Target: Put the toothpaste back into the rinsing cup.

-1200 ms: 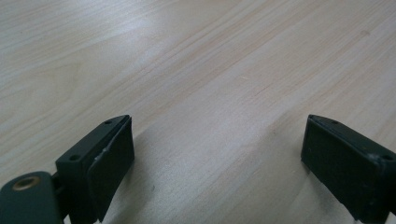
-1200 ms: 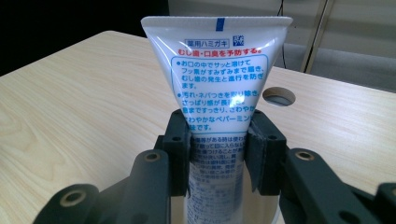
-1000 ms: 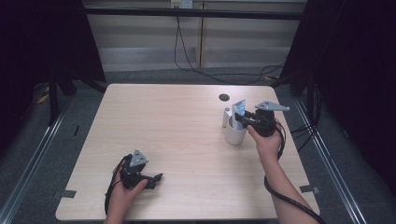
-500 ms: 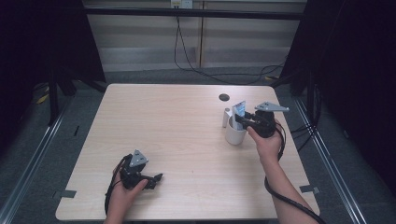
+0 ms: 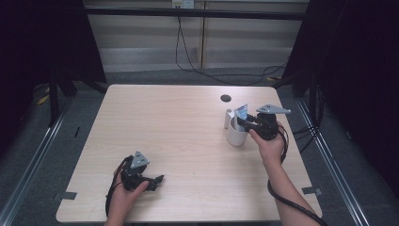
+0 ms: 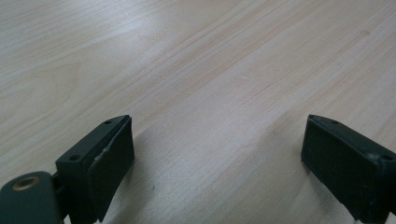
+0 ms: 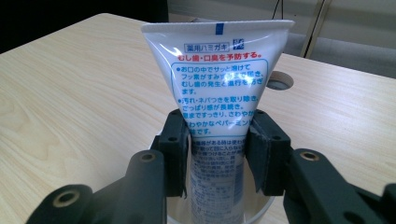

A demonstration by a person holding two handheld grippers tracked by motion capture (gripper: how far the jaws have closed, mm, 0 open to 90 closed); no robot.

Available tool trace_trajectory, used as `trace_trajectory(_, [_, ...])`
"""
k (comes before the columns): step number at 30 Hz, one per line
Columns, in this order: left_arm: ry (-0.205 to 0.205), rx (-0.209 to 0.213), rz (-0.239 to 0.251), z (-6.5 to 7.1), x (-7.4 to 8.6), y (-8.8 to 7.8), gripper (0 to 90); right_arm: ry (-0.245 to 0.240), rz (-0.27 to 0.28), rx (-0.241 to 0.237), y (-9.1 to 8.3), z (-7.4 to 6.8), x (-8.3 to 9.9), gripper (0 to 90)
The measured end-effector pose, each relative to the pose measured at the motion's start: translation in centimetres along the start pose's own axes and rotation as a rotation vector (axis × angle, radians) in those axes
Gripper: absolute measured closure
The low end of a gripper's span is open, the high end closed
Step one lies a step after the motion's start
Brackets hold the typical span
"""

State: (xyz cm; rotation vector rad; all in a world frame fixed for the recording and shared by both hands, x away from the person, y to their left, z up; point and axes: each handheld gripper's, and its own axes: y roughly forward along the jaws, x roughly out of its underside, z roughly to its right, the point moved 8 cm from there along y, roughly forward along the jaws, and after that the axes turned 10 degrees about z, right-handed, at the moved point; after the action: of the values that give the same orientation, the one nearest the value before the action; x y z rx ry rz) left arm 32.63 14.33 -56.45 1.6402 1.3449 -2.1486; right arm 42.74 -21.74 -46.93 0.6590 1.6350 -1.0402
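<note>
A: What's on the left?

B: The left hand-held gripper (image 5: 157,179) lies low on the bench (image 5: 169,127), near the front edge, held in the person's left hand (image 5: 123,193). A grey plate (image 5: 138,160) sits on top of it, and a black cable (image 5: 114,181) loops beside the hand.

A: Is it clenched?

B: No, released. In the left gripper view the two jaws stand far apart with bare wood grain between them.

A: Anything in the middle?

B: Plain light wood. Farther back, toward the right, there's a dark round hole (image 5: 226,98) in the bench top.

A: And on the right?

B: A white cup (image 5: 235,136) stands upright on the bench, right of centre. A slim white stick (image 5: 227,117) rises at its left side; I cannot tell what that is. A tube (image 7: 219,74) stands in the cup with its flat crimped end up, white with blue and red print.

A: What is the right hand-held gripper (image 5: 242,123) doing?

B: It's grasping the tube. In the right gripper view both jaws press on the tube's sides, one each side, just above the cup's rim. The right hand (image 5: 269,146) holds it from the cup's right side.
</note>
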Motion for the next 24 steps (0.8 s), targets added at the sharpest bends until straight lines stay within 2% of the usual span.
trace_trajectory(24, [-0.002,0.002,0.0,0.03,0.01,0.01,9.3,-0.008,-0.027,-0.004,0.3,-0.18,0.91,60.3])
